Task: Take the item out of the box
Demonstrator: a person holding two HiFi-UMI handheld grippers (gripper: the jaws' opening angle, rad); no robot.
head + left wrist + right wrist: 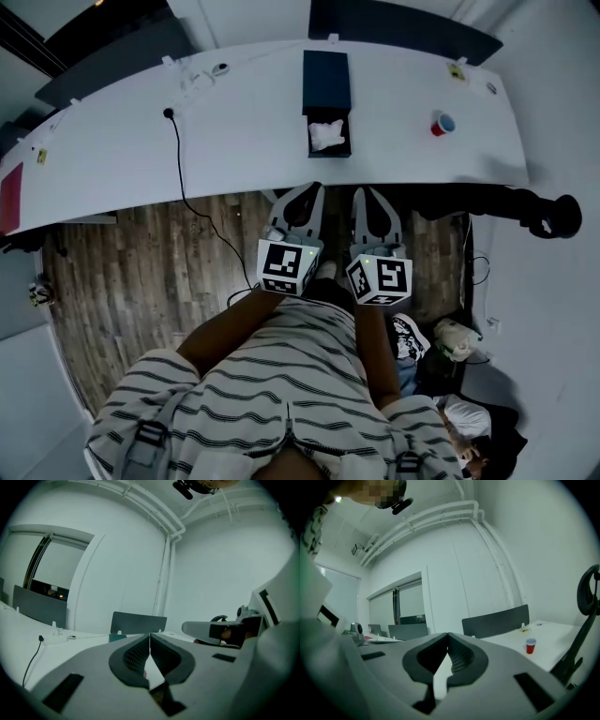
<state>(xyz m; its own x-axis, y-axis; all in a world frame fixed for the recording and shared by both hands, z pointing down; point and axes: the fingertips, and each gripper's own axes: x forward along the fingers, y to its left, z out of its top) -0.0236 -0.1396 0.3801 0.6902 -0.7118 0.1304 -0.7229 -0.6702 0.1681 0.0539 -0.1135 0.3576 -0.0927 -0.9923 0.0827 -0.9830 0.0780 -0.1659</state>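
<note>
Box [326, 82]: dark blue; lay on the white table [141, 150] at 12 o'clock from both grippers, well apart from them; showed a flat dark part toward 12 and an open compartment toward 6.
Item [327, 136]: white, crumpled-looking; sat inside that open compartment, untouched; too small to tell more.
Left gripper [307, 195]: hung off the table's near edge, above the wooden floor [122, 272]; pointed toward 12.
Left jaws: pressed together tip to tip, with nothing between.
Right gripper [367, 197]: just beside the left one, at its 3 o'clock; pointed the same way.
Right jaws: likewise closed at the tips, gripping nothing.
Nearby: red cup [442, 124] at 3 o'clock from the box; black cable [176, 150] at 9 o'clock.
Done: judged very little; box already open, item exposed.
Left to do: judged nearly everything; reach toward 12, spread one pair of jaws, pinch the item, lift clear of the box.
</note>
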